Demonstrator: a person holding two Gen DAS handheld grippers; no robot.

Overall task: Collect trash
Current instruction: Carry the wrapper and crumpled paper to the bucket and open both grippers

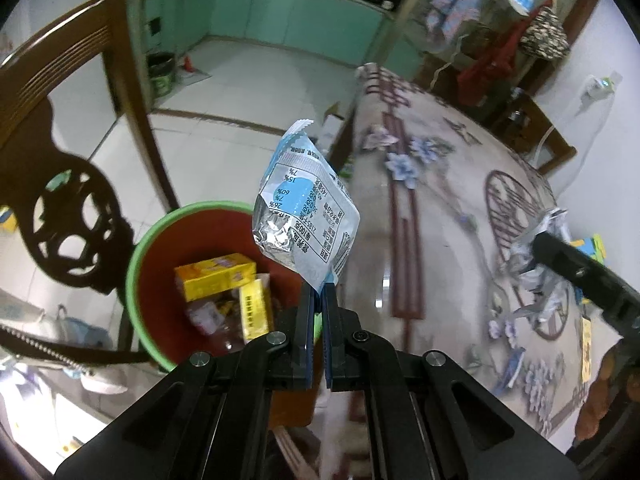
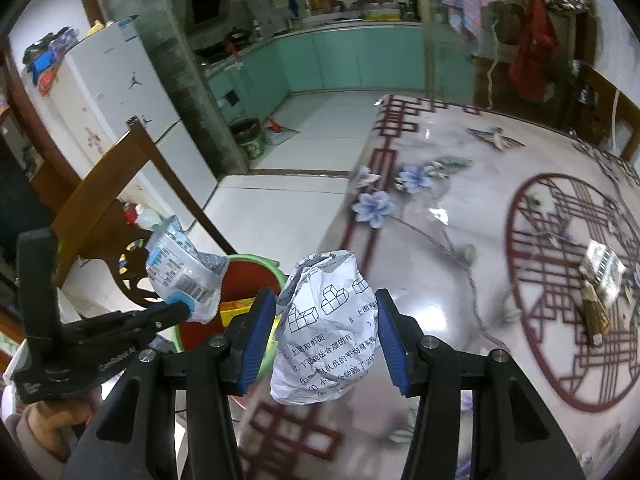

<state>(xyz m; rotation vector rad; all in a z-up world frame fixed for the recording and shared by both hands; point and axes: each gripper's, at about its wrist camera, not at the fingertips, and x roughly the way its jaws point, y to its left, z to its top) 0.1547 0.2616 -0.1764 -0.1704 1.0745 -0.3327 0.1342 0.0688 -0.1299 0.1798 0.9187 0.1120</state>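
Observation:
My left gripper (image 1: pixel 319 300) is shut on a silver and blue snack wrapper (image 1: pixel 304 216) and holds it by its lower corner over the edge of the table, just right of a red bin with a green rim (image 1: pixel 160 240). The bin holds yellow boxes (image 1: pixel 216 276) and other trash. My right gripper (image 2: pixel 326 320) is shut on a crumpled ball of printed paper (image 2: pixel 324 328) above the table near its left edge. In the right wrist view the left gripper (image 2: pixel 176 312) with the wrapper (image 2: pixel 180 272) sits to the left, over the bin (image 2: pixel 248 272).
The table (image 2: pixel 460 240) has a glossy floral cloth with a red lattice circle. A small packet and brown wrapper (image 2: pixel 596 284) lie on it at the right. A dark carved wooden chair (image 1: pixel 60 160) stands left of the bin. White tiled floor (image 2: pixel 280 208) lies beyond.

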